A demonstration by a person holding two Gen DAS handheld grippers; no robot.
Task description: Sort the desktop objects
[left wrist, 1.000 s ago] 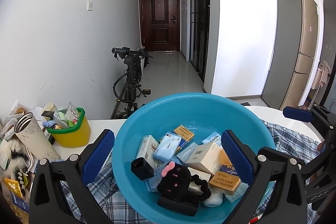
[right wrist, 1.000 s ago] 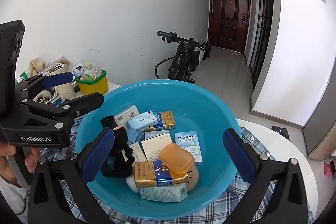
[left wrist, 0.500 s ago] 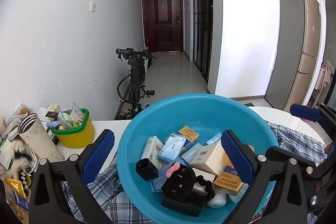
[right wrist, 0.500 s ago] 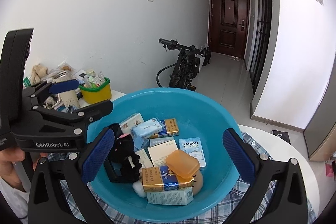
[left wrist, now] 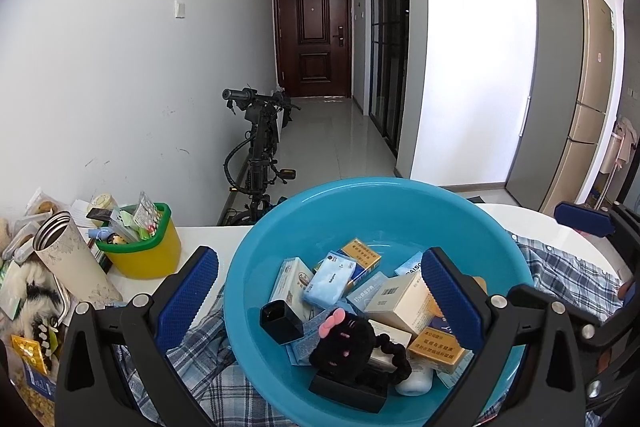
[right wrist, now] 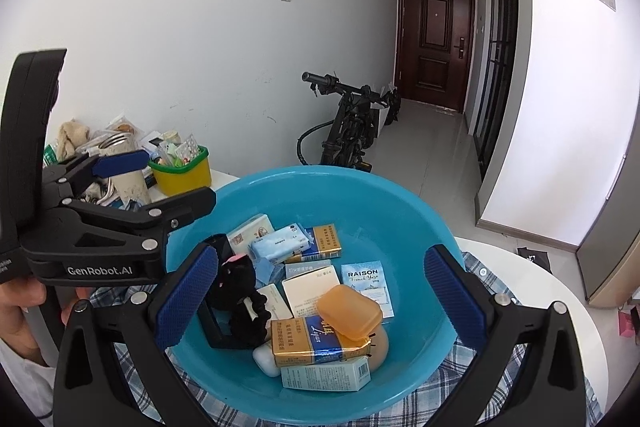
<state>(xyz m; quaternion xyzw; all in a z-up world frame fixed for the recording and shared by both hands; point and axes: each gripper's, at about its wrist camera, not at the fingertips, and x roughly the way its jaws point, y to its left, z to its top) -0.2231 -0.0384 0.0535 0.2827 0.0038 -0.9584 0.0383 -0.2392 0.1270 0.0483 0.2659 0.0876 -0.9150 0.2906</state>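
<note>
A blue plastic basin (left wrist: 360,211) (right wrist: 360,195) sits on a plaid cloth (left wrist: 200,359) and holds several small boxes, a light-blue tissue pack (right wrist: 280,241), an orange soap case (right wrist: 348,311), a gold carton (right wrist: 316,345) and a black plush hair tie (left wrist: 344,341) (right wrist: 236,279). My left gripper (left wrist: 318,291) is open and empty, above the basin's near left side; it also shows in the right wrist view (right wrist: 160,179). My right gripper (right wrist: 320,295) is open and empty above the basin's near side.
A yellow tub with a green rim (left wrist: 140,247) (right wrist: 184,171), full of small items, stands left of the basin beside a beige tumbler (left wrist: 68,259) and a pile of packets. The white round table (right wrist: 560,291) extends right. A bicycle (left wrist: 260,147) leans behind.
Both grippers have drawn back and up a little from the basin, so it looks smaller and lower. Both stay open. The basin's contents have not moved.
</note>
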